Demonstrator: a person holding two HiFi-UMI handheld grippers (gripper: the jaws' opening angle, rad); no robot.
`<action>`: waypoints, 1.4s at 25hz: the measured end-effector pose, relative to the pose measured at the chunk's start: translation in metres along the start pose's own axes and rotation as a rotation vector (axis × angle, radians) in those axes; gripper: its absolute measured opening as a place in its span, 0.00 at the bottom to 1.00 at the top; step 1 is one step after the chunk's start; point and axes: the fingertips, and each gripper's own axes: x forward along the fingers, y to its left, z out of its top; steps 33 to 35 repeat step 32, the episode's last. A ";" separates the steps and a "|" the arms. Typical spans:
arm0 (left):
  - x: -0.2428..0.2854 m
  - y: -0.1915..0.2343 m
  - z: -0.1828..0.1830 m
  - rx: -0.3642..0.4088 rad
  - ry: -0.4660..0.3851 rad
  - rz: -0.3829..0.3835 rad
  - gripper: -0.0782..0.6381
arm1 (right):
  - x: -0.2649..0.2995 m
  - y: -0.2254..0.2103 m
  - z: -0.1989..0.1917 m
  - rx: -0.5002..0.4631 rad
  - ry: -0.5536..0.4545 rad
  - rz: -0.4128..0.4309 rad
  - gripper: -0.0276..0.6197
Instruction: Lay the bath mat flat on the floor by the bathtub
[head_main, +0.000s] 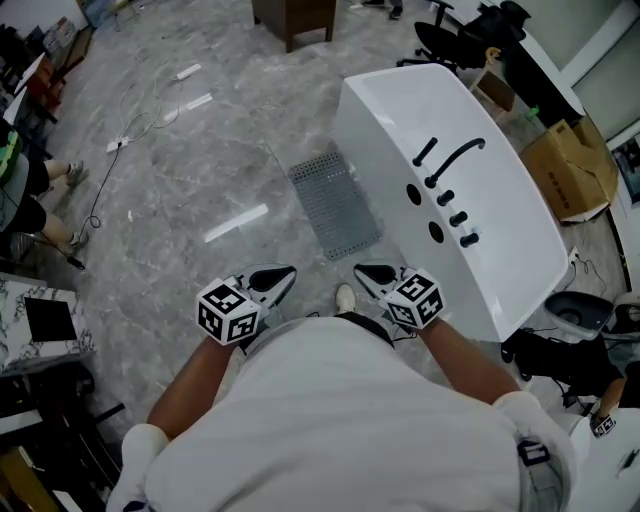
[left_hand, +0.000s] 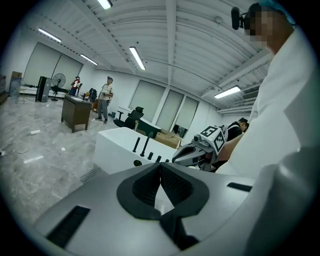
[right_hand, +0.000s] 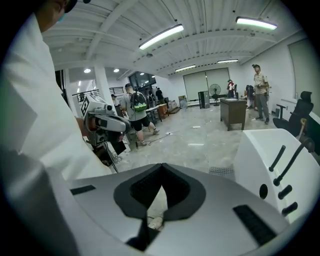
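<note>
The grey perforated bath mat (head_main: 335, 205) lies flat on the marble floor, along the left side of the white bathtub (head_main: 400, 110). Black taps stand on the tub's deck. My left gripper (head_main: 285, 272) and right gripper (head_main: 362, 270) hover close to my body, short of the mat's near end, both shut with nothing between the jaws. In the left gripper view the mat (left_hand: 90, 174) shows as a thin strip beside the tub (left_hand: 112, 150). The right gripper view has the mat (right_hand: 220, 171) left of the tub (right_hand: 265, 160).
A brown desk (head_main: 293, 20) stands at the far end, office chairs (head_main: 450, 40) behind the tub, and a cardboard box (head_main: 570, 170) to its right. Cables and a power strip (head_main: 118, 143) lie on the floor at left near a seated person (head_main: 30, 190).
</note>
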 end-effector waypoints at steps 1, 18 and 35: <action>-0.005 -0.003 -0.007 -0.006 0.002 -0.006 0.13 | -0.003 0.008 -0.003 0.001 -0.001 -0.010 0.06; 0.031 -0.077 -0.037 -0.033 0.034 -0.023 0.13 | -0.091 0.028 -0.047 -0.032 -0.036 -0.081 0.05; 0.157 -0.189 -0.054 0.032 0.126 0.004 0.13 | -0.170 -0.031 -0.148 0.054 -0.097 -0.025 0.05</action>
